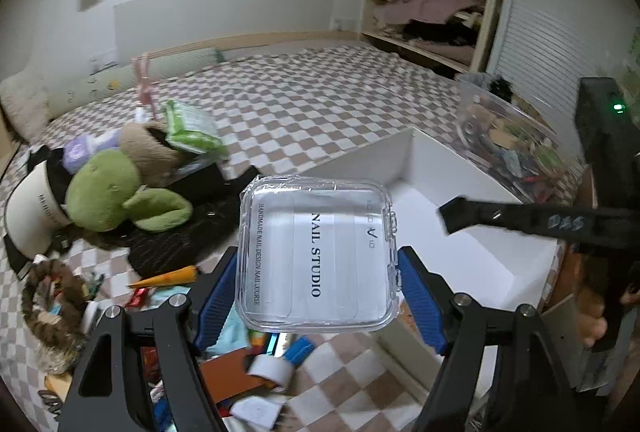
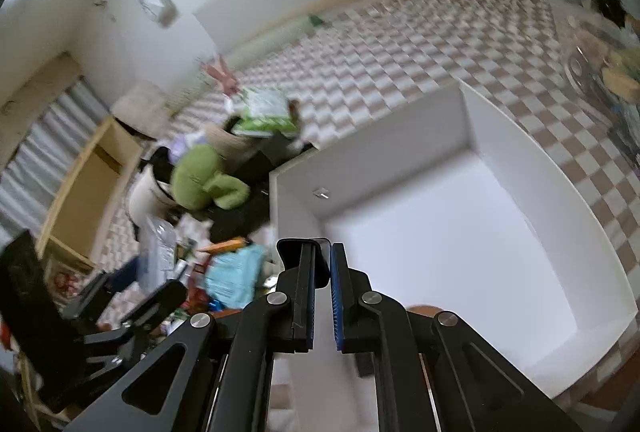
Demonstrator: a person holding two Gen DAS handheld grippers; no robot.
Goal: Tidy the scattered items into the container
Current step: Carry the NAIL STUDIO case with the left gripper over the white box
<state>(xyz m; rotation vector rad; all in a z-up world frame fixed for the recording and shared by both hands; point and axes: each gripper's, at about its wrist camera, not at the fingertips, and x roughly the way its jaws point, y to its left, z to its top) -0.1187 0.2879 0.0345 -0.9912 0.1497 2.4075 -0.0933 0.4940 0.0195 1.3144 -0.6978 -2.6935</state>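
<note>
My left gripper [image 1: 318,296] is shut on a clear plastic nail box [image 1: 318,256] printed "NAIL STUDIO", held above the checkered bed beside the white container [image 1: 472,232]. My right gripper [image 2: 322,272] is shut on a thin black flat item [image 2: 316,260], held over the near wall of the white container [image 2: 460,232]. That black item [image 1: 520,220] and the right gripper body show at the right of the left wrist view, above the container. Scattered items lie left of the container: a green plush [image 1: 116,191], an orange cone [image 1: 168,278] and a blue packet [image 2: 236,276].
A white cap [image 1: 36,216], a green wipes pack [image 1: 192,131] and a tape roll [image 1: 270,370] lie in the pile on the checkered bed [image 1: 320,91]. A clear tub [image 1: 508,139] full of things stands behind the container. Shelves [image 1: 428,11] are at the back.
</note>
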